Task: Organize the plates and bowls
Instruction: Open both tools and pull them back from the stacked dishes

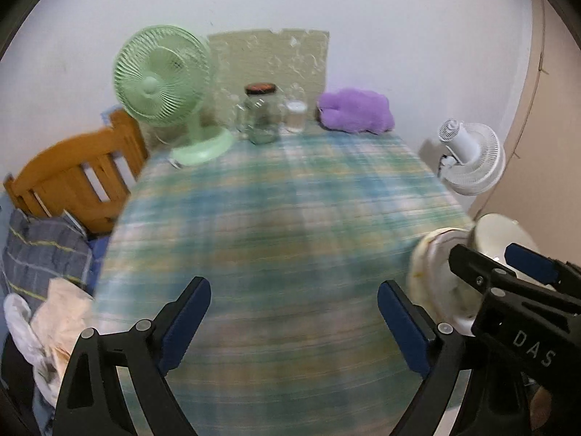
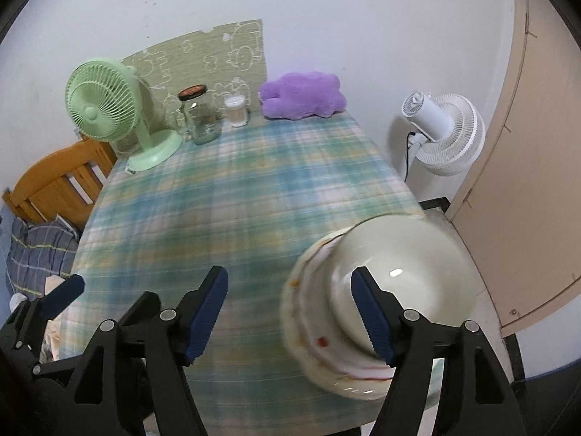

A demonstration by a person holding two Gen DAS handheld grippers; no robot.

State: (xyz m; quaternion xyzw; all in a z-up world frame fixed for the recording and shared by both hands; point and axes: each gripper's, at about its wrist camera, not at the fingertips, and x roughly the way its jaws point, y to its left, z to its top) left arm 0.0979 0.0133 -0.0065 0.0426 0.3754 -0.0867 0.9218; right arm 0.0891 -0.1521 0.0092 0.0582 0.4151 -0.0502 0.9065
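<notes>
A cream bowl (image 2: 406,254) sits on a stack of white plates (image 2: 308,327) with red and orange marks, at the front right edge of the plaid-covered table (image 2: 236,200). My right gripper (image 2: 290,312) stands open; its right finger shows in front of the bowl and its left finger over bare cloth, neither pressing on anything. In the left wrist view the bowl (image 1: 494,232) and plates (image 1: 432,276) lie far right, with the right gripper (image 1: 486,254) over them. My left gripper (image 1: 294,323) is open over bare cloth (image 1: 290,200), nothing between its fingers. The left gripper (image 2: 105,301) shows at lower left.
Along the table's far edge stand a green fan (image 2: 105,109), a glass jar (image 2: 201,116), a small clear container (image 2: 238,110) and a purple plush (image 2: 303,96). A white fan (image 2: 443,134) and a door (image 2: 537,145) are right; a wooden chair (image 2: 58,181) and bedding left.
</notes>
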